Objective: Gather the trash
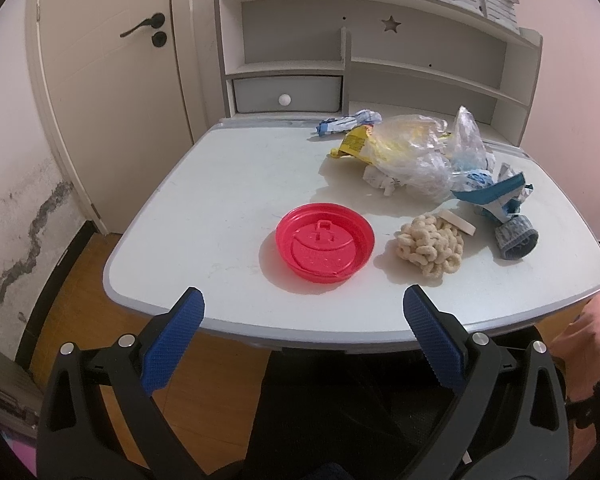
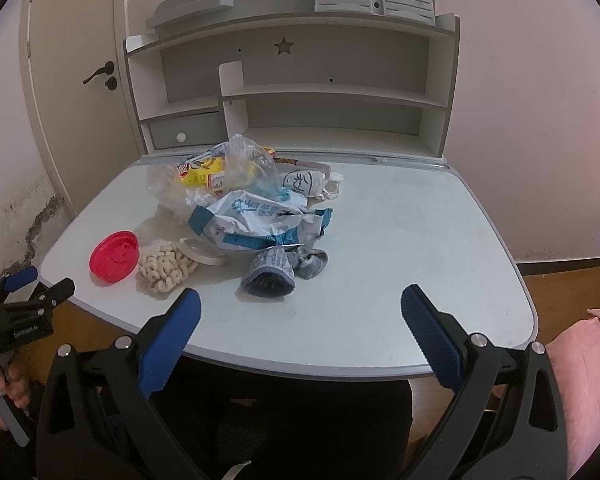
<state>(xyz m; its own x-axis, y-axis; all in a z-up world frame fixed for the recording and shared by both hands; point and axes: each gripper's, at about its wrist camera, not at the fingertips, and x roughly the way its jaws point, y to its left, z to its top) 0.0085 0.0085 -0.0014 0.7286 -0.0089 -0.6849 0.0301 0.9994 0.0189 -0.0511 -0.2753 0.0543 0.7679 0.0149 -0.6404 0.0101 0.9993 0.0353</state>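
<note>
Trash lies on a pale desk point(image 1: 228, 184). A red plastic lid point(image 1: 325, 246) sits near the front, also in the right wrist view point(image 2: 114, 256). Beside it lie a cream knotted clump point(image 1: 430, 250), a tape ring point(image 2: 202, 251) and a grey sock point(image 2: 278, 274). Behind are a clear plastic bag point(image 1: 416, 152) with a yellow wrapper point(image 1: 356, 142), and a blue-white wrapper point(image 2: 260, 222). My left gripper point(image 1: 303, 300) is open and empty at the desk's front edge, before the lid. My right gripper point(image 2: 300, 300) is open and empty, before the sock.
A shelf unit point(image 1: 380, 64) with a small drawer point(image 1: 288, 94) stands at the back of the desk. A door point(image 1: 112, 80) is at the left. Wooden floor point(image 1: 80, 276) lies below. The left gripper also shows in the right wrist view point(image 2: 32, 282).
</note>
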